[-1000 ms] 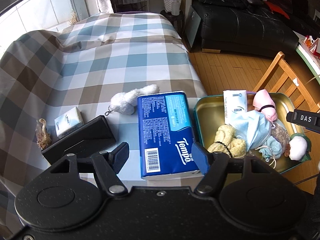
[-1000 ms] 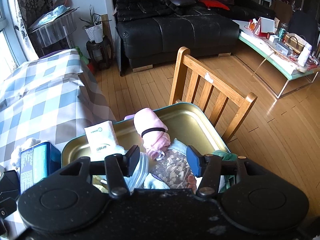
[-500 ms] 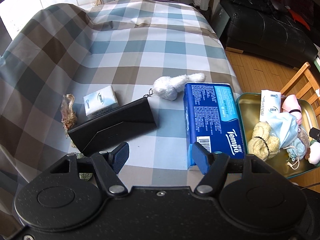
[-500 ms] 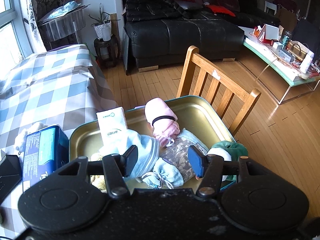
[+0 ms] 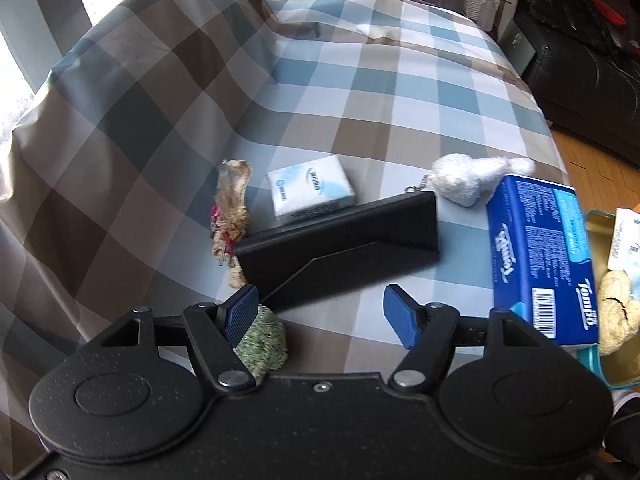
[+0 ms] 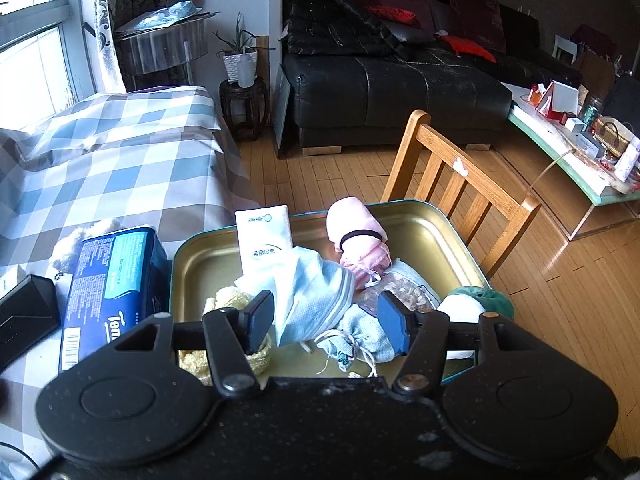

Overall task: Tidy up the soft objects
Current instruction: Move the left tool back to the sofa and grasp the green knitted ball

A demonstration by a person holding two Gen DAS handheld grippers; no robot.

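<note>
Left wrist | your left tongs (image 5: 320, 312) gape wide, empty; green knit piece (image 5: 262, 340) just under their left finger, ready to grab | right tongs (image 6: 326, 320) spread, empty, over filled tin tray (image 6: 436, 236).

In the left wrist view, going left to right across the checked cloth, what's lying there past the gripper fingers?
Tan frayed fabric piece → small white tissue pack → black box → white plush keychain → blue Tempo tissue pack → gold tray at the right edge.
</note>
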